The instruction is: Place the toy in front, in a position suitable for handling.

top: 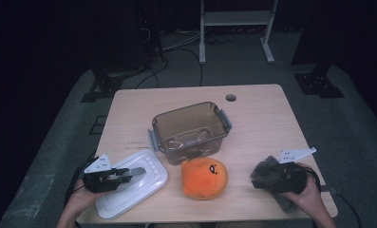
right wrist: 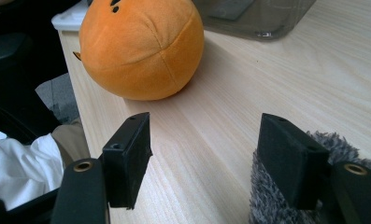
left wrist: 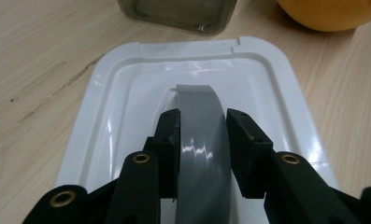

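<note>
The white lid (left wrist: 127, 116) lies flat at the near left corner of the counter (top: 267, 118), with the left claw (left wrist: 202, 135) clamped on its grey handle (left wrist: 199, 126), a raised strap arching over the lid's middle. The lid is judged light, stiff and glossy, so probably slippery at its rim; the handle is the natural place to hold it, as flat edges offer little purchase. The right claw (right wrist: 204, 149) stands apart, with nothing between its jaws, resting near the near right corner beside a grey furry thing (right wrist: 267, 196). An orange plush ball (top: 204, 178) sits at the near edge, and a clear brown bin (top: 190, 130) stands open at the counter's middle. The counter is pale wood-grain; the surrounding room is dark, with cables and a frame on grey floor.
</note>
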Motion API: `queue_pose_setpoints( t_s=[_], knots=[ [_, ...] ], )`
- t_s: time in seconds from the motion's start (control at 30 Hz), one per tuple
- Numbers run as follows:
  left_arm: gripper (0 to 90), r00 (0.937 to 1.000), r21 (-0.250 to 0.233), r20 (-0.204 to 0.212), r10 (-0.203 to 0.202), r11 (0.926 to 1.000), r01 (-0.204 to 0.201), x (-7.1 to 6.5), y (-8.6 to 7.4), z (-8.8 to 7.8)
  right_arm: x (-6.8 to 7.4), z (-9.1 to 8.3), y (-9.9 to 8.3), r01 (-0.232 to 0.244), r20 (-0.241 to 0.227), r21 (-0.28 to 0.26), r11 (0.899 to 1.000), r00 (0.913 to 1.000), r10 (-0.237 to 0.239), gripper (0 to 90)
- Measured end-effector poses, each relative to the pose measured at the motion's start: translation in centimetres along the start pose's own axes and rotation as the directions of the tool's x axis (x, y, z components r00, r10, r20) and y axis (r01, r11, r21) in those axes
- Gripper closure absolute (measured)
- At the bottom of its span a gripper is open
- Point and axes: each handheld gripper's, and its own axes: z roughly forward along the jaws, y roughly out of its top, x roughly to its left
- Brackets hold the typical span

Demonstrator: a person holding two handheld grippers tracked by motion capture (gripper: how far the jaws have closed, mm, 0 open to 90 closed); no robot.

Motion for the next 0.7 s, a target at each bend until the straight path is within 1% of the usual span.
queue_pose_setpoints(
  t_s=[0.27, 0.3, 0.33, 0.4, 0.47, 0.57, 0.63, 0.67, 0.7],
  knots=[
    [62.6, 0.9999, -0.015, -0.012, -0.006, 0.9999, 0.006, 0.0, 0.2, -0.6, 0.0, 0.0, 0.0, 0.002, -0.001, 0.003, 1.0, 1.0, -0.002, 33.8],
    [61.4, 0.9998, -0.024, -0.021, -0.001, 0.9997, 0.001, -0.1, 0.4, -0.9, 0.0, 0.0, 0.0, 0.001, -0.001, 0.001, 1.0, 1.0, -0.001, 33.8],
    [60.9, 0.9998, -0.035, -0.022, -0.005, 0.9994, 0.004, -0.2, 0.5, -1.1, 0.0, 0.0, 0.0, 0.002, 0.0, 0.001, 1.0, 1.0, -0.002, 33.8],
    [60.1, 0.9997, -0.047, -0.025, 0.004, 0.9989, -0.005, -0.4, 0.8, -1.4, 0.0, 0.0, 0.0, 0.001, -0.001, 0.001, 1.0, 1.0, -0.001, 33.8],
    [58.6, 0.9998, -0.059, -0.018, 0.007, 0.9982, -0.008, -0.6, 1.3, -1.6, 0.0, 0.0, 0.0, 0.001, -0.001, 0.001, 1.0, 1.0, -0.001, 33.9],
    [56.6, 0.9997, -0.077, -0.003, 0.024, 0.9967, -0.024, -1.2, 2.0, -1.6, 0.0, 0.1, 0.0, 0.001, -0.002, 0.003, 1.0, 1.0, -0.001, 33.9],
    [54.4, 0.9993, -0.082, 0.01, 0.035, 0.9961, -0.034, -1.7, 2.6, -1.5, 0.0, 0.1, 0.0, 0.001, -0.002, 0.003, 1.0, 1.0, -0.001, 33.9],
    [53.7, 0.9993, -0.082, 0.01, 0.035, 0.9961, -0.034, -1.7, 2.6, -1.5, 0.0, 0.1, 0.0, 0.001, -0.002, 0.003, 1.0, 1.0, -0.001, 33.9],
    [53.0, 0.9987, -0.093, 0.023, 0.046, 0.9947, -0.044, -2.1, 3.3, -1.4, 0.0, 0.1, 0.0, 0.002, -0.001, 0.003, 1.0, 1.0, -0.002, 33.9]
  ],
)
